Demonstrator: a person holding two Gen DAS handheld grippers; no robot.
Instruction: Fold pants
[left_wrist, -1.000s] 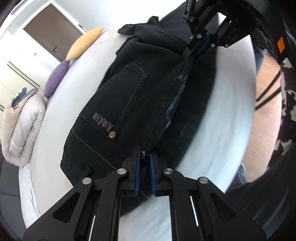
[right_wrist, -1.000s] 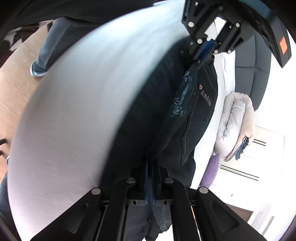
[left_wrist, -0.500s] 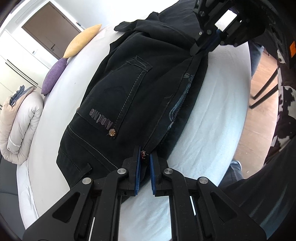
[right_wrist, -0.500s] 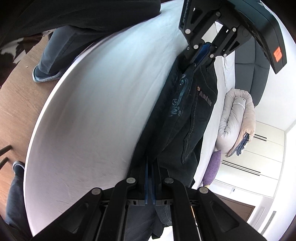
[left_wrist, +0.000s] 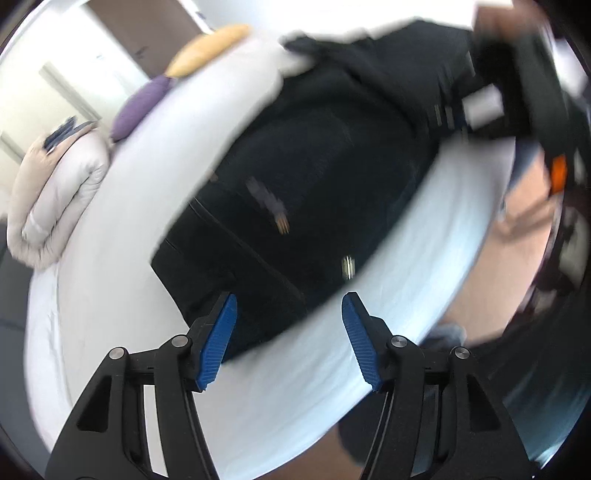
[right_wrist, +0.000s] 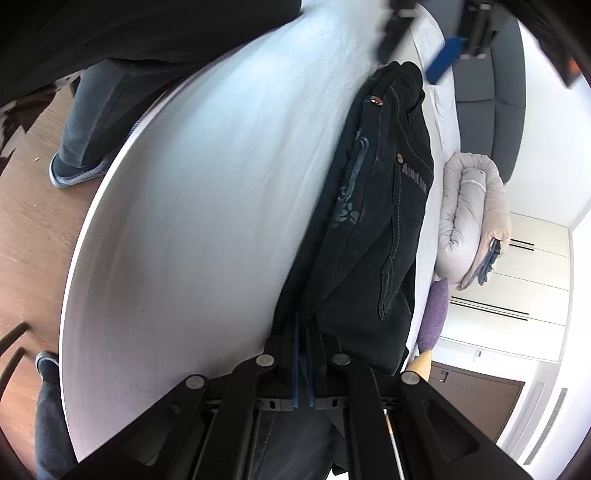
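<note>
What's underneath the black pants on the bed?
The black pants lie on the white bed sheet, bare all around them. Whatever lies directly beneath them is covered by the fabric.

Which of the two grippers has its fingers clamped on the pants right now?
The right gripper: its fingers pinch the black pants. The left gripper is opening, with nothing between its blue fingers.

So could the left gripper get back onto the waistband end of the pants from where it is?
Probably yes. The left gripper hangs just off that end of the pants, its jaws opening with nothing pinched between them, and only bare sheet lies around it.
</note>
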